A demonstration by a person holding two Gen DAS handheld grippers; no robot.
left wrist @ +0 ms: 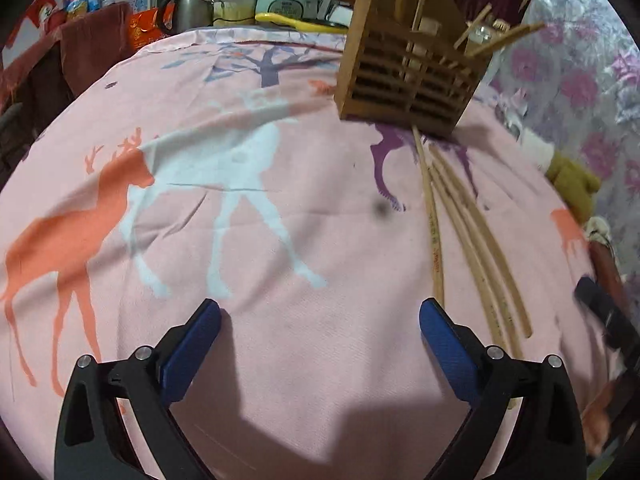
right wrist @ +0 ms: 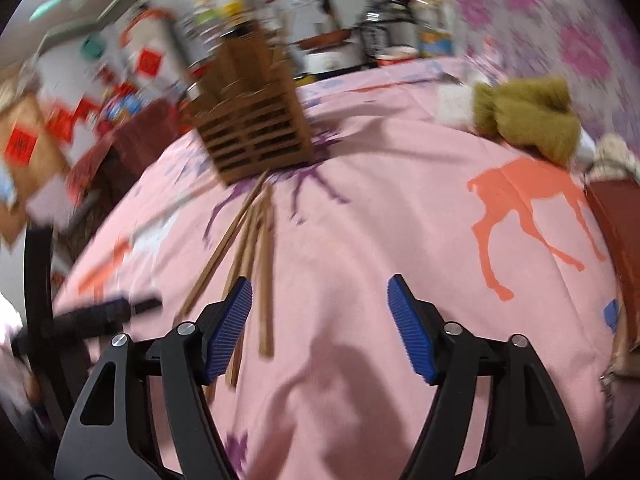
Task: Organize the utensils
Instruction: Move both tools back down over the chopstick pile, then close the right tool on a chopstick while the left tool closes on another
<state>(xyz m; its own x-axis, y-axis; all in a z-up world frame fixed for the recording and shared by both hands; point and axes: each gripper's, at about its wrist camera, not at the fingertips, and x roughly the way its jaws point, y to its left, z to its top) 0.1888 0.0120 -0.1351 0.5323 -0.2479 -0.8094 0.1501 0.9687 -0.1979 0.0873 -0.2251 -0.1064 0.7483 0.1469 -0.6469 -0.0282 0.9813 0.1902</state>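
Left gripper: nearest of all, blue pads spread wide apart with only pink cloth between them, nothing held.
Right gripper: jaws apart too and gripping nothing; its left pad sits over the near ends of the loose sticks, though blur keeps me from saying whether it touches them.
Chopsticks: a handful of wooden ones lying loose on the cloth, fanned slightly, running from just right of the left gripper away to the foot of the holder.
Holder: a slatted wooden box standing at the far end of those sticks, right of centre, with several more chopsticks poking out of its top at angles.
Cloth: pink, printed with orange, white and purple deer, covering the surface under everything.
Plush toy: olive-brown, lying far right near the cloth's edge.
Far edge: a pale green rice cooker, a steel pot and a yellow utensil beyond the cloth.
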